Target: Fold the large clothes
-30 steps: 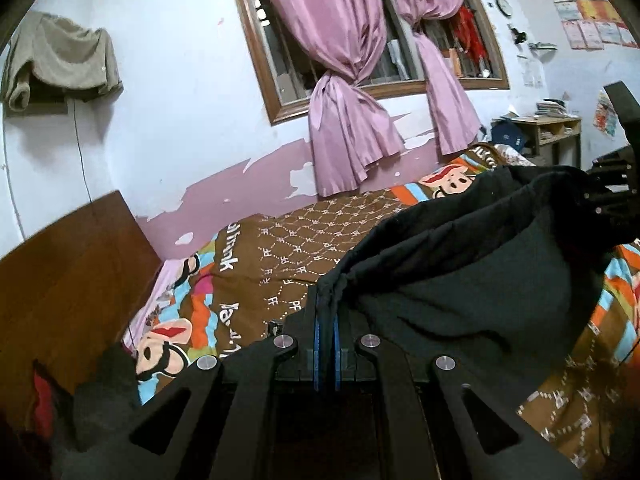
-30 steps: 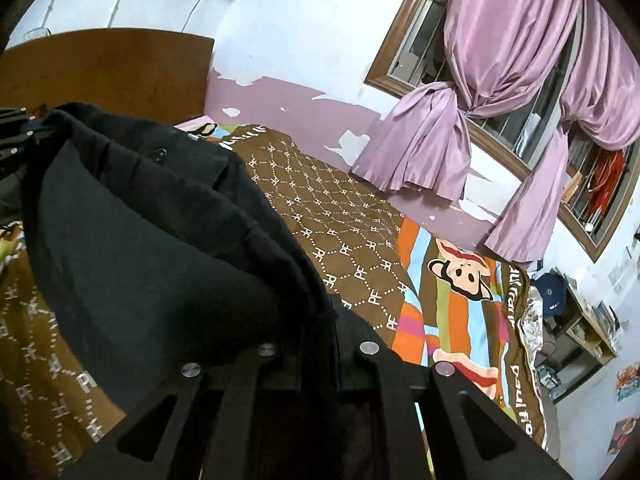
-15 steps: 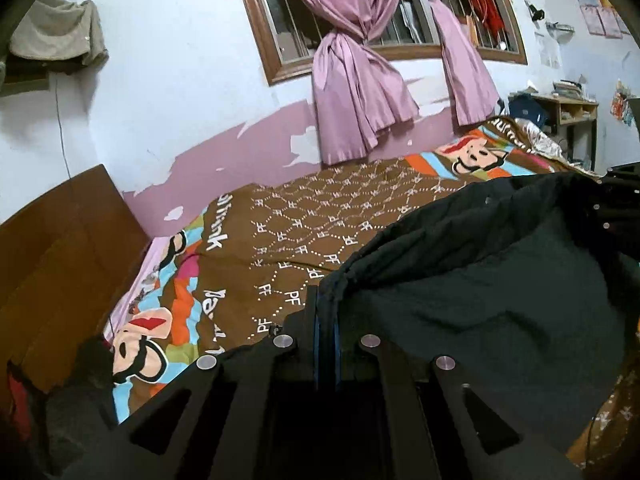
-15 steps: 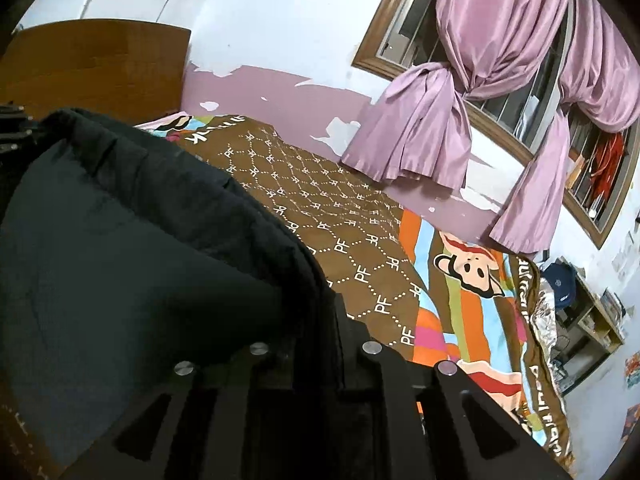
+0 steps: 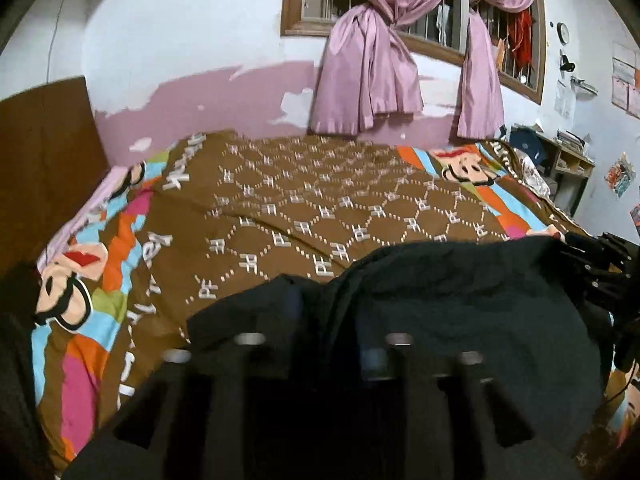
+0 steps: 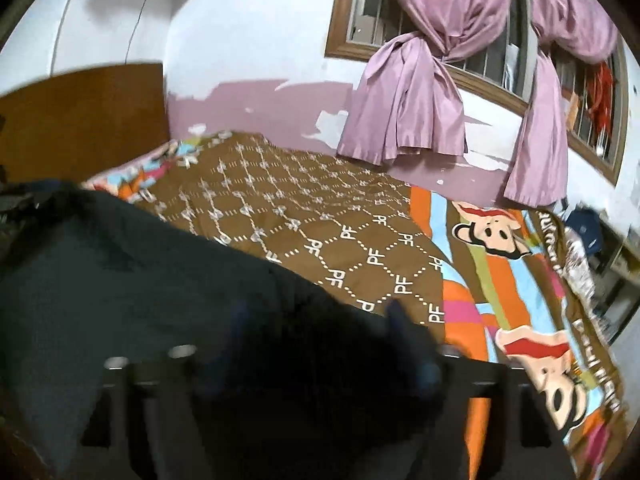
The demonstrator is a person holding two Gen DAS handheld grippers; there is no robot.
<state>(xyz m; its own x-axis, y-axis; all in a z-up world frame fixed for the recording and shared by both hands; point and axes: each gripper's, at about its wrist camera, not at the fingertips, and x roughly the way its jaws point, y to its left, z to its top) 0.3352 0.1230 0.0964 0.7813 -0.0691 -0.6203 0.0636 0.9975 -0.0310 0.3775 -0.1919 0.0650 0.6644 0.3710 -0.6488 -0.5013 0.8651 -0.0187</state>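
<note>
A large black garment [image 5: 460, 300] lies spread over the near side of the bed and stretches between both grippers; it also fills the lower left of the right wrist view [image 6: 140, 280]. My left gripper [image 5: 328, 320] is blurred, its fingers apart, with the cloth's edge lying loose over them. My right gripper [image 6: 316, 320] is also blurred, its fingers spread wide with cloth draped between them. The right gripper's body shows at the right edge of the left wrist view [image 5: 600, 264].
The bed carries a brown patterned cover [image 5: 340, 200] with bright cartoon borders [image 6: 520, 280]. A wooden headboard [image 5: 44, 160] stands at the left. Pink curtains [image 5: 368, 60] hang on the far wall. A desk with clutter [image 5: 568, 156] stands at the far right.
Both grippers were shut on the garment's edge and held it up; now both have opened and dropped lower, and the garment has settled onto the bed.
</note>
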